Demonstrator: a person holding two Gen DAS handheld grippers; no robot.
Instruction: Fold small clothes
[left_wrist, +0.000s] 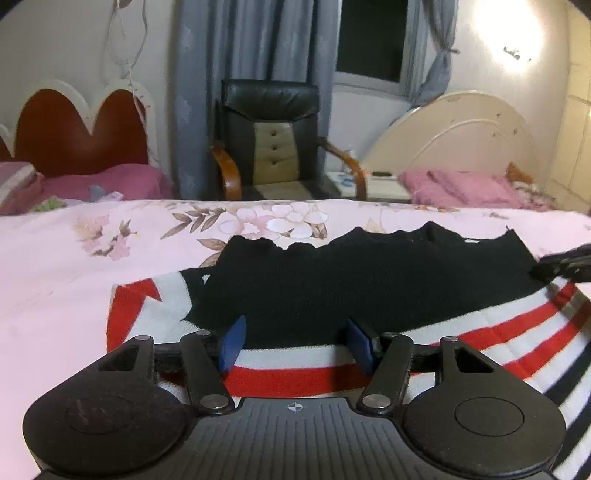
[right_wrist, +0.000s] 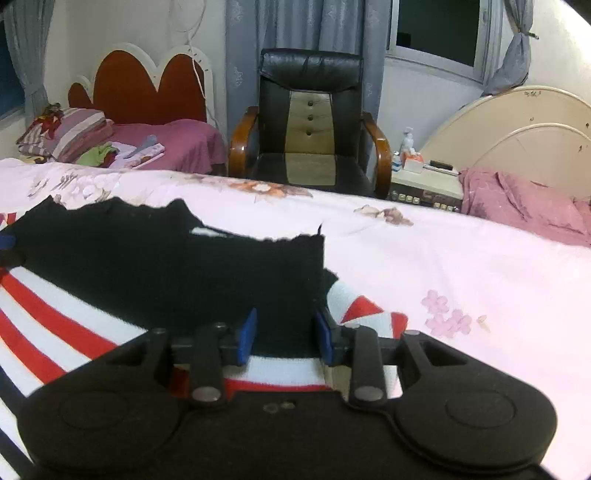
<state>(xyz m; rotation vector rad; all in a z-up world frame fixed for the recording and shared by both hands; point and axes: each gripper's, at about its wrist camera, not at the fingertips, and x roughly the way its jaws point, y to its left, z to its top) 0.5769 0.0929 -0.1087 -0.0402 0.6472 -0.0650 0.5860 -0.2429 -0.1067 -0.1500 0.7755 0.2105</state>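
Your left gripper (left_wrist: 295, 341) sits low and level over the near hem of the sweater (left_wrist: 369, 280), jaws spread wide with nothing between the blue pads (left_wrist: 232, 343), just white and red stripes showing under the gap. Your right gripper (right_wrist: 284, 339) is in much the same low pose at the sweater's right edge, tilted a little, jaws parted but narrower than the left, with black knit and the white band showing between them. I can't tell from that angle if the pads actually touch the fabric. In the left wrist view, the right gripper's dark tip pokes in at the far right edge, just over the knit.

The sweater lies spread flat on the bed (left_wrist: 74, 258), black top part away from you, red, white and dark stripes toward you, on a pink floral cover. Past the bed there's a black leather armchair (right_wrist: 310, 122) with wooden arms, grey curtains (left_wrist: 229, 55) behind it, a red headboard (right_wrist: 144, 88) to the left and a cream headboard (left_wrist: 454, 136) to the right.
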